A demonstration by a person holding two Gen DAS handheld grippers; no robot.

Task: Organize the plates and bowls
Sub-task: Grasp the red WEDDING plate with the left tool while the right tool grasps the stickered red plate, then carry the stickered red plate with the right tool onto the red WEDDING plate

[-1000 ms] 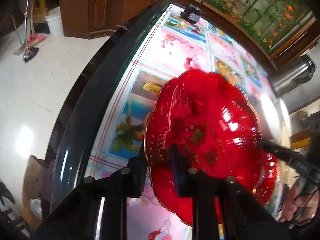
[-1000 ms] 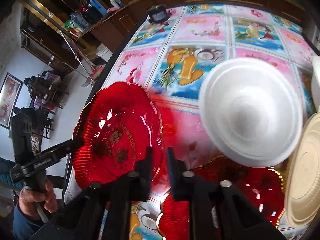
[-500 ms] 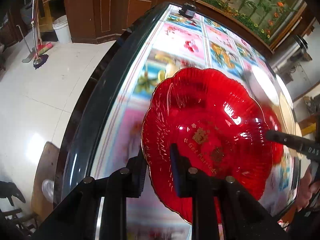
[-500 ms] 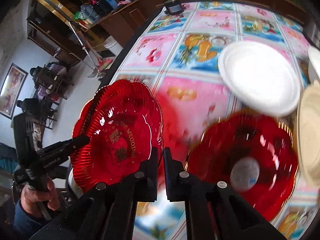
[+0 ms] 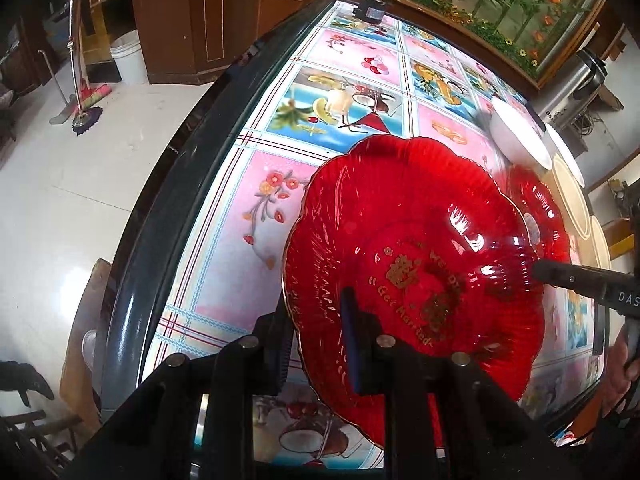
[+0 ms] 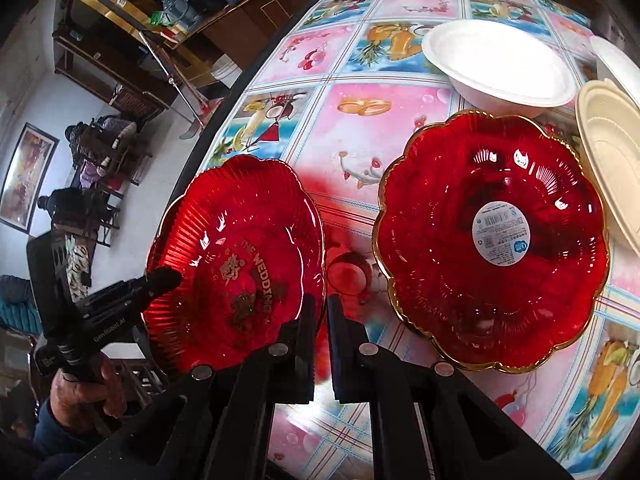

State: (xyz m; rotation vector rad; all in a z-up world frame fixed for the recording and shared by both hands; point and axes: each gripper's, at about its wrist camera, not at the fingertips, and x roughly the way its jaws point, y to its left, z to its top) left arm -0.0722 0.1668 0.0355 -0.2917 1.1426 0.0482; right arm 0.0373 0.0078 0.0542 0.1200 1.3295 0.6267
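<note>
1. White tiled floor (image 5: pixel 60 200) and dark wood cabinets (image 5: pixel 192 40) fill the upper left of the left wrist view, with a white bucket (image 5: pixel 128 60) and a broom (image 5: pixel 86 100) standing near the cabinets.
2. Across the centre runs a dark-rimmed table (image 5: pixel 168 200) covered by a glossy cloth (image 6: pixel 360 140) printed with fruit and flower panels.
3. At lower centre, a red scalloped plate (image 5: pixel 420 248) with gold lettering is held tilted above the cloth, its rim clamped between the fingers of the left gripper (image 5: pixel 316 340).
4. The right gripper (image 6: pixel 325 344) pinches the same plate's opposite rim, its jaws nearly together.
5. At right in the right wrist view, a second red plate (image 6: pixel 492 240) with a round label lies flat on the cloth.
6. Behind it, at upper right, sit a white bowl (image 6: pixel 500 64) and a cream plate (image 6: pixel 612 152).
</note>
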